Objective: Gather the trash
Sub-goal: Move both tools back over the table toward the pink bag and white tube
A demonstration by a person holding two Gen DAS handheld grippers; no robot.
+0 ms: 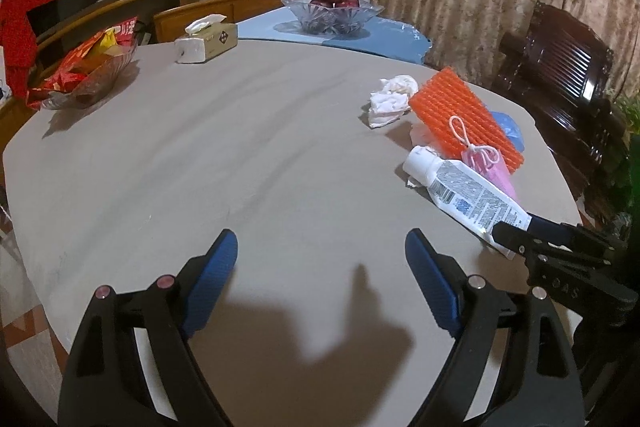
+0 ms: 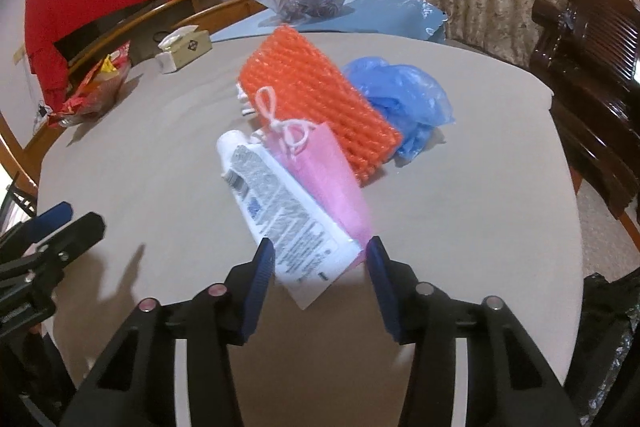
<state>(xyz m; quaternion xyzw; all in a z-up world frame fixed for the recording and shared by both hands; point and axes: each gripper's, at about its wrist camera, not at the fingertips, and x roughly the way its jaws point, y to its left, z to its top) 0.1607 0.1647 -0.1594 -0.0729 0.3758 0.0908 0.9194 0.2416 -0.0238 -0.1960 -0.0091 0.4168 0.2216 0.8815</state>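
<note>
The right gripper [image 2: 320, 263] is clamping the flat end of the white tube [image 2: 280, 211], which is lying on the table [image 2: 160, 187] against a pink bag [image 2: 324, 175] and orange mesh [image 2: 316, 99]. The left gripper [image 1: 320, 263] is hovering wide apart over bare tabletop, gripping nothing.

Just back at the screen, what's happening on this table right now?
The right hand-held gripper is shut on the crimped end of a white squeeze tube, with a small pink gift bag beside it. The left hand-held gripper hangs open over bare grey tablecloth. Crumpled white tissue remains uncollected.
</note>
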